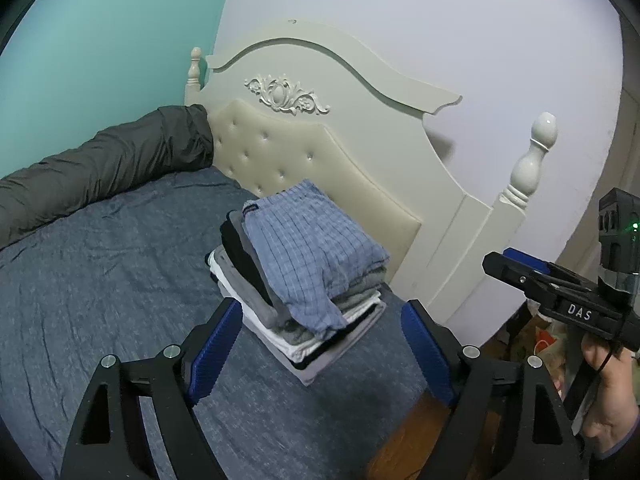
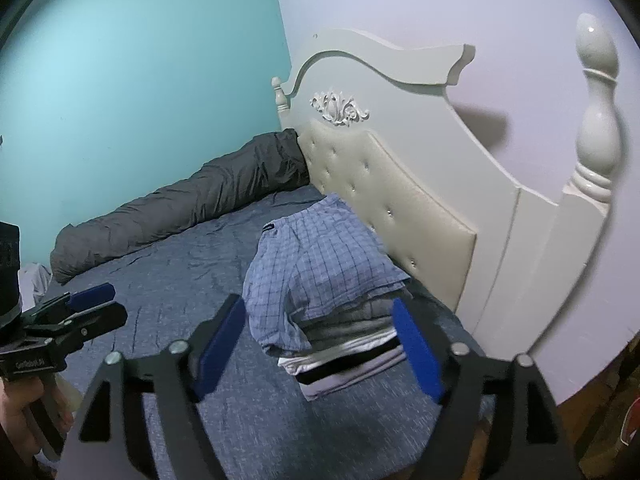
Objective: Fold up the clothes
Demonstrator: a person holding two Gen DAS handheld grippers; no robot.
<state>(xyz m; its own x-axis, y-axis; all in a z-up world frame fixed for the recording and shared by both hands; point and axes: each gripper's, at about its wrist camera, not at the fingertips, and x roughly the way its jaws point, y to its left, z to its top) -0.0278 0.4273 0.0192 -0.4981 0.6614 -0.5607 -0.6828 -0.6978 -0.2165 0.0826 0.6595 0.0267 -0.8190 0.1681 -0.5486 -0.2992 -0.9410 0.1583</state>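
While the pile of folded clothes (image 1: 304,272) lies mid-frame, straight ahead of both empty, wide-open claws, the left gripper (image 1: 320,344) and right gripper (image 2: 320,340) look equally near

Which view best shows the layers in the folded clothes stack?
The left wrist view: the stack shows two sides, with black, grey and white layers fanned out under the blue plaid top piece. In the right wrist view the plaid piece drapes over most of it, leaving only the front edges visible.
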